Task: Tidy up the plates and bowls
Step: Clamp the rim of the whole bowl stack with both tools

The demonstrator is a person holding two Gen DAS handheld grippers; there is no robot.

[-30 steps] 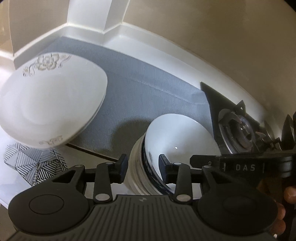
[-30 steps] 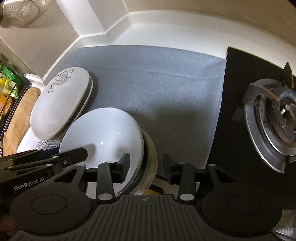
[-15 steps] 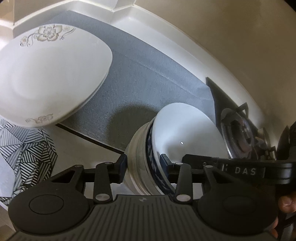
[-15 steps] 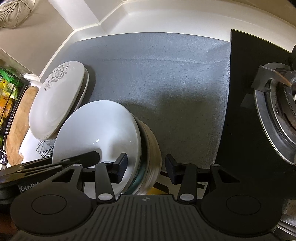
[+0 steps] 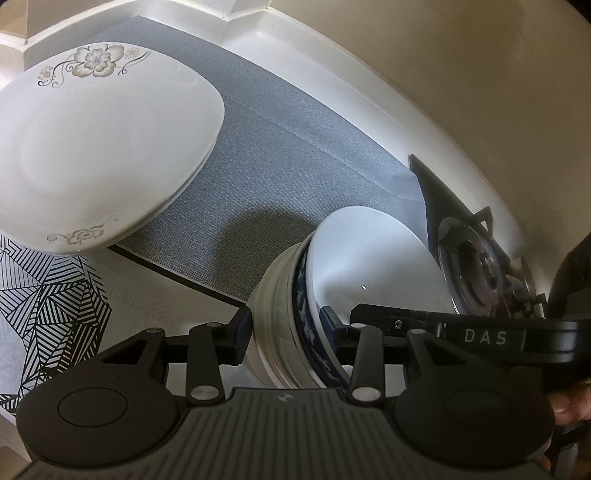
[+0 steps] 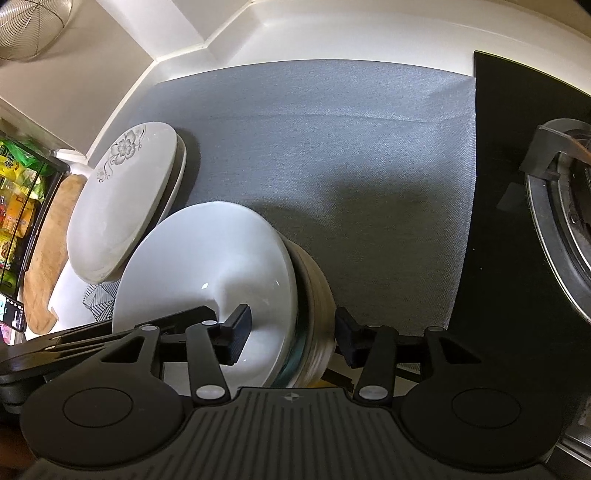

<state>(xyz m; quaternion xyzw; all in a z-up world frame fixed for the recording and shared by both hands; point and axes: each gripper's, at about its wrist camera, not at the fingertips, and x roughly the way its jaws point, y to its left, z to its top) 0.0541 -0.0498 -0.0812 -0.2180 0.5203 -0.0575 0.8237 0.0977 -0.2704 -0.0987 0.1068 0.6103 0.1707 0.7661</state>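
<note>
A stack of bowls, with a white bowl (image 5: 369, 258) (image 6: 207, 266) on top of a blue-patterned one and cream ones, sits at the near edge of the grey mat (image 5: 295, 147). My left gripper (image 5: 286, 328) straddles the stack's left rim, one pad on the outer wall and one inside the white bowl. It is shut on the stack. My right gripper (image 6: 293, 328) straddles the opposite rim. Its jaws are opening with the rim between them, and the pads look just off it. Two square flowered plates (image 5: 99, 147) (image 6: 122, 206) lie stacked to the left.
A gas burner (image 6: 565, 206) on a black hob (image 6: 502, 147) lies to the right. A black-and-white patterned surface (image 5: 48, 295) and a wooden board (image 6: 44, 258) are on the left. A wire strainer (image 6: 26, 26) hangs in the far left corner. White walls border the mat's far side.
The right gripper's jaws have widened around the stack's rim. The left view has rolled and shifted slightly, so the flowered plates fill more of it. The bowl stack has barely moved.
</note>
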